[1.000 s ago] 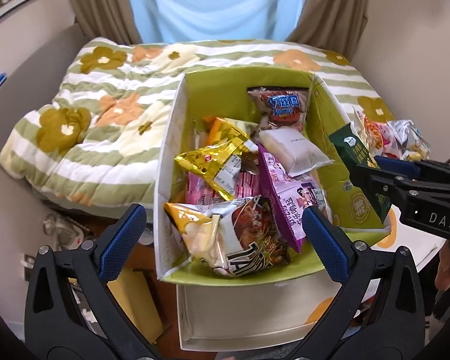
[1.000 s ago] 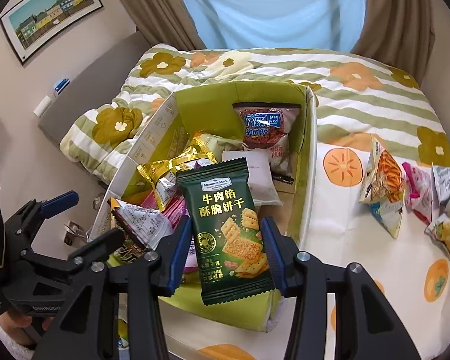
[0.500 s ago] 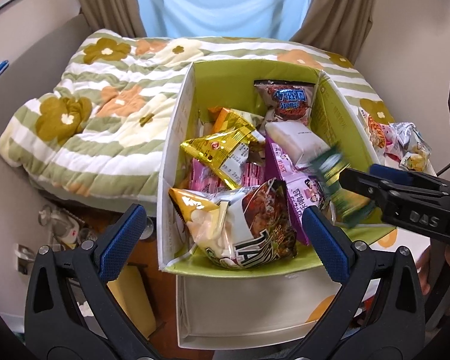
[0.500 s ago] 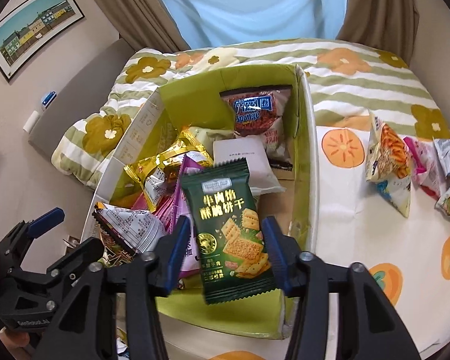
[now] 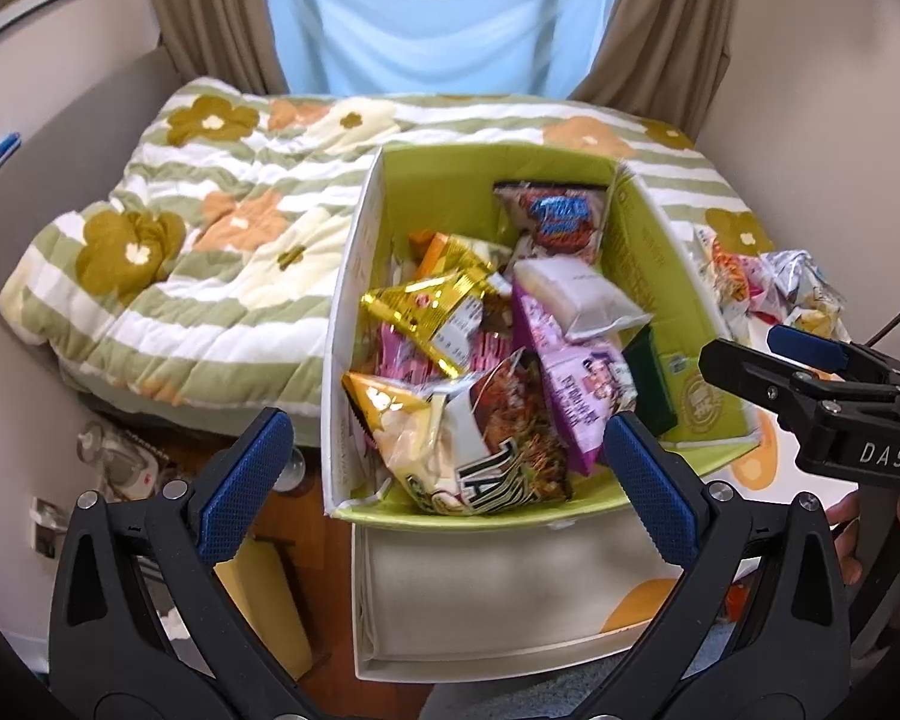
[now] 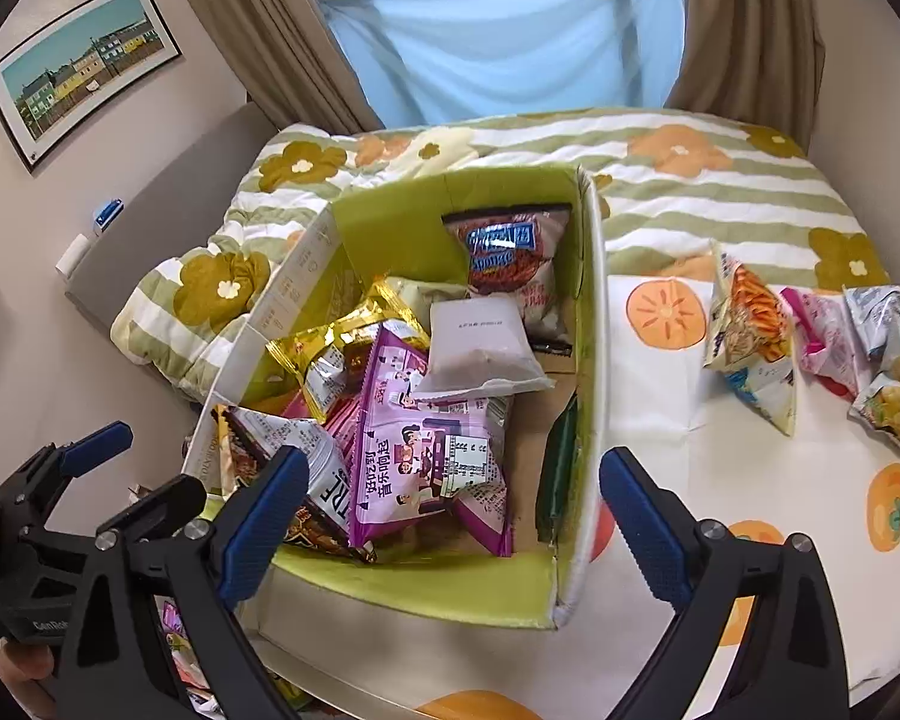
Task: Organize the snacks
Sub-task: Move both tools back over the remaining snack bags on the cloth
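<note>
A lime-green open box (image 5: 654,252) (image 6: 402,228) holds several snack bags: a purple pack (image 6: 426,450), a gold pack (image 5: 432,312), a white pack (image 6: 480,348), a red-blue pack (image 5: 561,219). A dark green cracker pack (image 6: 561,468) (image 5: 648,384) stands on edge against the box's right inner wall. My right gripper (image 6: 453,516) is open and empty above the box's near edge. My left gripper (image 5: 444,492) is open and empty at the box's near left corner.
Several loose snack bags (image 6: 750,342) (image 5: 768,282) lie on the white orange-print cloth (image 6: 720,480) right of the box. A flowered striped quilt (image 5: 210,252) covers the bed behind. A white drawer front (image 5: 492,600) sits below the box.
My right gripper opened and let go of the dark green cracker pack, which dropped into the box against its right wall. The left gripper stayed open.
</note>
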### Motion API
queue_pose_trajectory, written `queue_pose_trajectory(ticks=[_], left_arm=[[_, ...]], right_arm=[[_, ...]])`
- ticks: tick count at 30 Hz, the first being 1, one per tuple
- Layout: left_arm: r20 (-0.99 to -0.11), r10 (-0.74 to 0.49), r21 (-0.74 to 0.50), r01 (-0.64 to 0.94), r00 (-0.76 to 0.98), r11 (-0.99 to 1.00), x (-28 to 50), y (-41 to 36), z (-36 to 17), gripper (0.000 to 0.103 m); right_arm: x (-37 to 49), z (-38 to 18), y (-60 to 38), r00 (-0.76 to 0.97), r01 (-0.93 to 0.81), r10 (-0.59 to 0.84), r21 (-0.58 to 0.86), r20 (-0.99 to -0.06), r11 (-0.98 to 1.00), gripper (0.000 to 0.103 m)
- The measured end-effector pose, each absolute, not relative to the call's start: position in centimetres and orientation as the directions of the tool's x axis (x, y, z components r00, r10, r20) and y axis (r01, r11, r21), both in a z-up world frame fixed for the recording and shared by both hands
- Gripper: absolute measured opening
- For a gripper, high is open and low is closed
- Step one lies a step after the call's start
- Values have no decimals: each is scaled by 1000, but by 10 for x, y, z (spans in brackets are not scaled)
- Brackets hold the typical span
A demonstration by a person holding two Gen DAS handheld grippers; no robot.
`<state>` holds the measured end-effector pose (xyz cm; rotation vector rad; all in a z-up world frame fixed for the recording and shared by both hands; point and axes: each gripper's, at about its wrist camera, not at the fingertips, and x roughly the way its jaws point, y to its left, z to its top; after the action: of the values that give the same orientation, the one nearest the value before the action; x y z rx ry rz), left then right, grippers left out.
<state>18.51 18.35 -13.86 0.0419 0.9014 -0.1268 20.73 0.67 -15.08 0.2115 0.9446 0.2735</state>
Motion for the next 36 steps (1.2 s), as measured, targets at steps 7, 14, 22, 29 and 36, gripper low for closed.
queue_pose_trajectory(ticks=[7,14,22,29,36], left_arm=[[-739,-154,-35,190,656,981,182,158,-122,102],[-727,-206,-32,267,655,963,187,108,-114,102],[-742,-218,-20,305,634,952,206,18,-117,102],[-779,-207,-25,301,591,953,243,-66,-131,102],[-832,-191,-44,281,522,959,291,-119,-162,102]], right_arm=[[186,-129,-16,624,-107,291,289,-725,951,97],[169,-121,-64,669,-30,229,282,-707,959,97],[168,-116,-154,703,42,168,277,-691,960,103],[197,-119,-238,674,31,176,266,-717,963,103],[242,-126,-290,605,-6,187,230,-774,973,103]])
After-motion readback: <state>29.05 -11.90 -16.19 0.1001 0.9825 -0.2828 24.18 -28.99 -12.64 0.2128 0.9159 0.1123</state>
